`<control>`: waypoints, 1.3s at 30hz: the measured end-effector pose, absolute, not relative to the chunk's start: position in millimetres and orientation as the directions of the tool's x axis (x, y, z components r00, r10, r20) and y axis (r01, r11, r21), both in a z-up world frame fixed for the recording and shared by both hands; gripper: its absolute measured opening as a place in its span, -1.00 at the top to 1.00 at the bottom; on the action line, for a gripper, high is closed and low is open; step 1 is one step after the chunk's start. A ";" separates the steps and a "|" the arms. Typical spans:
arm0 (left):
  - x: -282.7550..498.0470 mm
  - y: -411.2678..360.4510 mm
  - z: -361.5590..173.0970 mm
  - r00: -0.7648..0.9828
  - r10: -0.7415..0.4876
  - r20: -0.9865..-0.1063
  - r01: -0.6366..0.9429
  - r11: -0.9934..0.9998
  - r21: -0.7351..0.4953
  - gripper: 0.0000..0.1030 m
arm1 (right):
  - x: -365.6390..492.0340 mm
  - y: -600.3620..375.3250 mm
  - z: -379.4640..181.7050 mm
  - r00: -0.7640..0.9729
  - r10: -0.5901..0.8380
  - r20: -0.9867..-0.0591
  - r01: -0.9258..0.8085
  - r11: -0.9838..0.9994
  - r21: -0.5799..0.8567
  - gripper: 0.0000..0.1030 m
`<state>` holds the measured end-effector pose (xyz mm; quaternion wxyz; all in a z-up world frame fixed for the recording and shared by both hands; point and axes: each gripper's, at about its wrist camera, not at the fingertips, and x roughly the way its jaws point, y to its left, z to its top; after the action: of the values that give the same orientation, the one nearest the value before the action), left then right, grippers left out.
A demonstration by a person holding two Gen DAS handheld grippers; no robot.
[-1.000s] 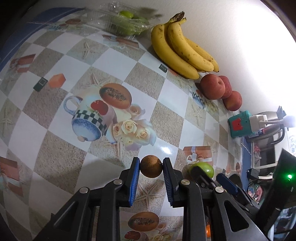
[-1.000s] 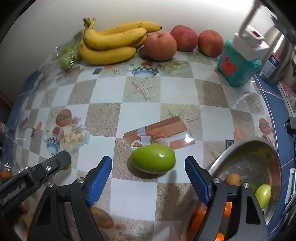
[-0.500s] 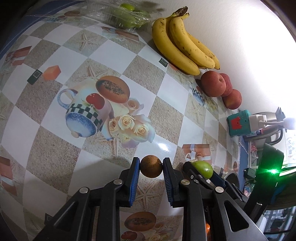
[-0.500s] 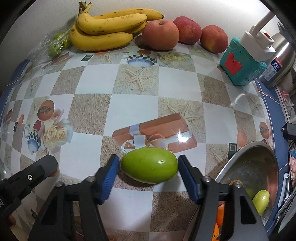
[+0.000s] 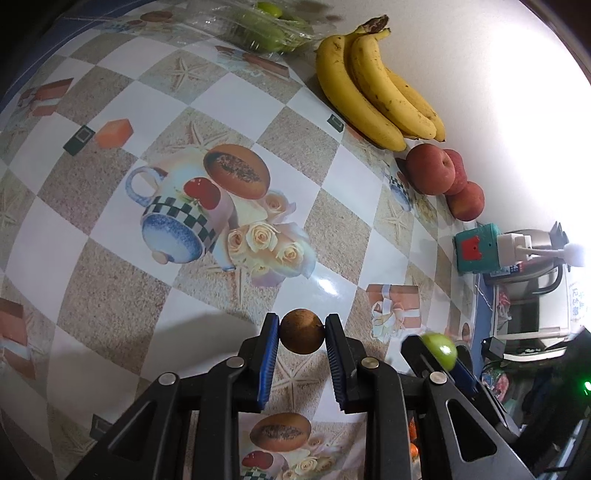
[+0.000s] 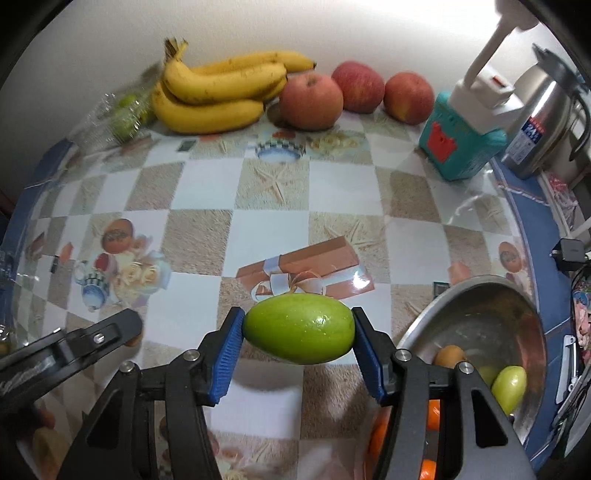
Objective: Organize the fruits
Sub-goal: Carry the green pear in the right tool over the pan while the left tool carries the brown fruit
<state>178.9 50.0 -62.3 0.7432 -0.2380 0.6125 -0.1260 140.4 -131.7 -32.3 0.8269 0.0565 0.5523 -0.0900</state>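
My left gripper (image 5: pixel 301 332) is shut on a small round brown fruit (image 5: pixel 301 331) and holds it above the patterned tablecloth. My right gripper (image 6: pixel 298 334) is shut on a large green oval fruit (image 6: pixel 298 329), lifted off the table; it also shows in the left wrist view (image 5: pixel 439 349). A metal bowl (image 6: pixel 517 295) at the right holds a brown fruit (image 6: pixel 448 356), green fruits (image 6: pixel 511 384) and orange fruits. A banana bunch (image 6: pixel 218 88) and three red apples (image 6: pixel 310 101) lie along the back wall.
A clear bag of green fruits (image 5: pixel 258 26) lies at the back left. A teal box with a white plug (image 6: pixel 463 144) and a steel kettle (image 6: pixel 543 122) stand at the back right. The left gripper's arm (image 6: pixel 66 347) shows at the lower left.
My right gripper closed around the green fruit and lifted it off the table. My left gripper keeps holding the brown fruit and shifted slightly.
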 end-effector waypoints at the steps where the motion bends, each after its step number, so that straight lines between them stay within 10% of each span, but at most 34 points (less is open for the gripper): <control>1: 177.7 49.6 -60.1 0.219 -0.474 -0.853 -0.100 0.859 -0.503 0.47 | 136.0 -130.7 -28.1 0.379 -0.088 -0.921 0.212 0.977 -0.006 -0.14; 39: 105.6 -70.8 -2.7 0.228 -0.472 -0.851 0.249 0.874 -0.418 0.47 | 11.9 -292.5 18.3 0.461 -0.127 -0.878 0.575 0.796 0.187 -0.14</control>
<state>105.6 -70.8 -2.7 0.7777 -0.0969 0.5763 -0.2317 11.9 -292.5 18.3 0.8211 0.2370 0.4732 -0.2138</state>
